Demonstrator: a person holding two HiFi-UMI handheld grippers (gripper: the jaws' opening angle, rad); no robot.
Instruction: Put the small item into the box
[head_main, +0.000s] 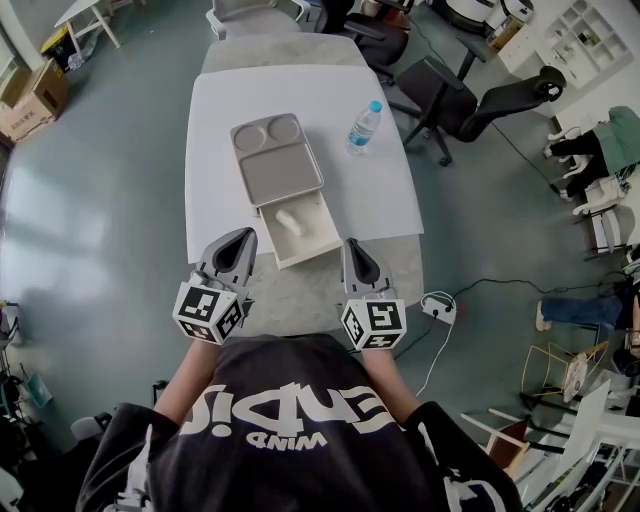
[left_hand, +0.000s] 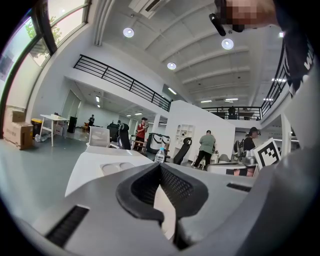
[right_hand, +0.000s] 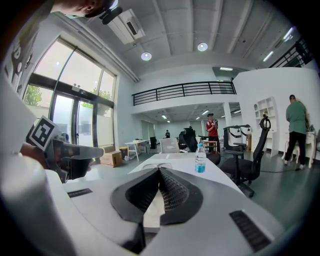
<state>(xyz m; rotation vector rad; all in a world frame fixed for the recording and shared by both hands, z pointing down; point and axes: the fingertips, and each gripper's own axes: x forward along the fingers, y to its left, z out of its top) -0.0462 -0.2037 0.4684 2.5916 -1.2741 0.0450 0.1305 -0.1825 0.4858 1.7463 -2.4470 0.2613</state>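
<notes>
An open beige box (head_main: 312, 240) lies on the white table (head_main: 220, 110), with its grey lid (head_main: 277, 160) folded back behind it. A small white cylinder (head_main: 288, 221) rests inside the box. My left gripper (head_main: 244, 236) hovers just left of the box, near the table's front edge, shut and holding nothing. My right gripper (head_main: 352, 246) is just right of the box, also shut with nothing in it. In the left gripper view the jaws (left_hand: 160, 167) meet at the tips. The right gripper view shows its jaws (right_hand: 160, 172) closed too.
A water bottle with a blue cap (head_main: 363, 128) stands on the table right of the lid, also seen as the bottle (right_hand: 200, 162). Black office chairs (head_main: 470, 100) stand to the right of the table. A cable and plug (head_main: 438, 306) lie on the floor by the front right corner.
</notes>
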